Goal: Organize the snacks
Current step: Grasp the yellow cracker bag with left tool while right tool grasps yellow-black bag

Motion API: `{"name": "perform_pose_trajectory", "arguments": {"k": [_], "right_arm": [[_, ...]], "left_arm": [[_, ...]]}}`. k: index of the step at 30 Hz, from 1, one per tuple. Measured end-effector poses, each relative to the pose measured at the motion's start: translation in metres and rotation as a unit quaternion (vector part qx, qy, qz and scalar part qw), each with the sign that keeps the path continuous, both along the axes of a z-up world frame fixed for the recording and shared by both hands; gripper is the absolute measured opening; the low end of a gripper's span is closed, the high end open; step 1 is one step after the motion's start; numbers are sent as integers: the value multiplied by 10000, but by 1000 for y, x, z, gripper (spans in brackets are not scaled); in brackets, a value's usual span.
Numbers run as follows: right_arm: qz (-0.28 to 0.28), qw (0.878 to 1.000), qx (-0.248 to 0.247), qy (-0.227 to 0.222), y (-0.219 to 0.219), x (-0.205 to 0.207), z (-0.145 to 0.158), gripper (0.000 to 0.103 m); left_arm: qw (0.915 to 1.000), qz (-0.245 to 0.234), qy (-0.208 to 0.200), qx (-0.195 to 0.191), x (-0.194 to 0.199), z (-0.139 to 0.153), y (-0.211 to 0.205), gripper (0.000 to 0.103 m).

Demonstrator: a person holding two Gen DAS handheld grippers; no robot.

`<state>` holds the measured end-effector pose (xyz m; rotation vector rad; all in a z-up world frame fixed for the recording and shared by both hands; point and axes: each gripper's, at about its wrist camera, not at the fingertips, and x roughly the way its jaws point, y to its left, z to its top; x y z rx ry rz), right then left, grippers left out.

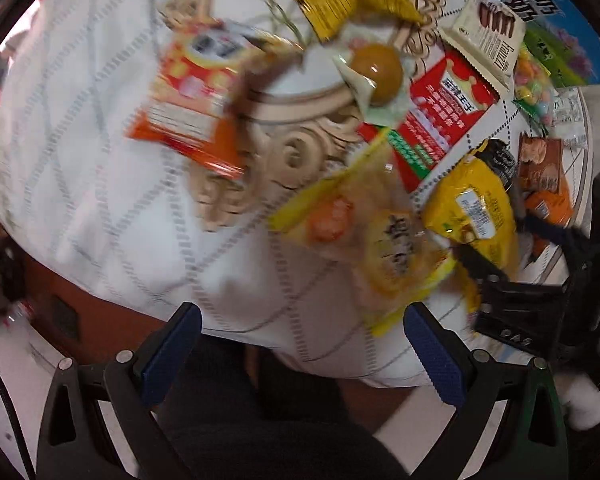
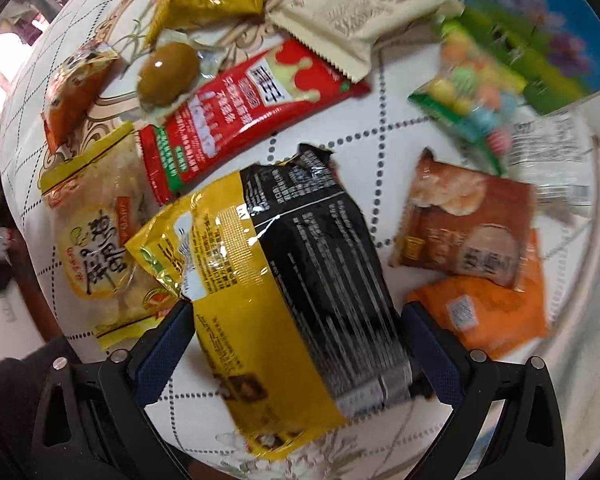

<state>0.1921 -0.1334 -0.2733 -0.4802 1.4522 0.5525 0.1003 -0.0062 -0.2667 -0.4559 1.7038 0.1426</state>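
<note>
From the left wrist, the left hand-held gripper (image 1: 300, 344) stands wide and empty over the cloth-covered counter (image 1: 100, 200). A pale yellow snack bag (image 1: 372, 240) lies just beyond its right finger, an orange packet (image 1: 188, 100) further off to the left.

From the right wrist, the right hand-held gripper (image 2: 296, 344) is spread wide, its pads either side of a yellow-and-black packet (image 2: 292, 248) lying on the counter, not visibly squeezing it. A red packet (image 2: 240, 112) lies beyond; a brown packet (image 2: 464, 220) lies to the right.
</note>
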Motion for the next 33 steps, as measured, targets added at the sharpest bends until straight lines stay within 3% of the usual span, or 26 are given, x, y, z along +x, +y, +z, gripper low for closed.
{"name": "perform_pose_trajectory", "arguments": {"k": [2,4,6,9,11,13,15,17,19,21,22,23,27,30,33], "right_arm": [[-385,9992,85,51,-9,2,-1,96],[-1134,9932,175,212,-27,1,1,95],[-2114,9755,188,573,-54,-5,-4,94],[-2955,9508,367,850,-81,-24,-10,94],[-3159,9432,503,897,-89,-34,-15,95],[-3335,9361,612,930,-93,-45,-21,95],[-3513,9285,737,946,-99,-49,-23,95],[-3646,9217,874,993,-114,-54,-19,95],[-3691,9181,986,1051,-131,-61,-16,95],[-3660,9189,1038,1041,-135,-67,-14,95],[-3589,9220,1040,1011,-137,-71,-13,95],[-3516,9253,1030,979,-139,-73,-12,95],[-3276,9351,1105,777,-124,-90,-2,97],[-3037,9439,1133,628,-122,-104,7,99],[-2708,9561,965,564,-116,-112,10,100]], "left_arm": [[9997,142,70,-183,4,-5,-5,103],[9988,283,99,-390,10,-8,-11,103],[9980,391,144,-476,15,-10,-16,103],[9966,564,228,-552,28,-21,-25,102],[9957,651,224,-613,41,-27,-30,94],[9970,563,286,-438,51,-36,-34,68],[9994,231,213,-126,57,-39,-41,57],[9981,-550,-36,260,59,-34,-58,57],[9859,-1518,-159,692,59,-29,-81,57],[9659,-2324,-182,1127,54,-30,-98,60],[9597,-2526,-158,1223,52,-31,-103,60],[9587,-2565,-151,1219,51,-30,-106,60],[9683,-2257,-97,1064,46,-31,-99,63],[9748,-2067,-91,839,42,-29,-96,74],[9758,-2027,-181,798,29,-30,-93,76]]}}
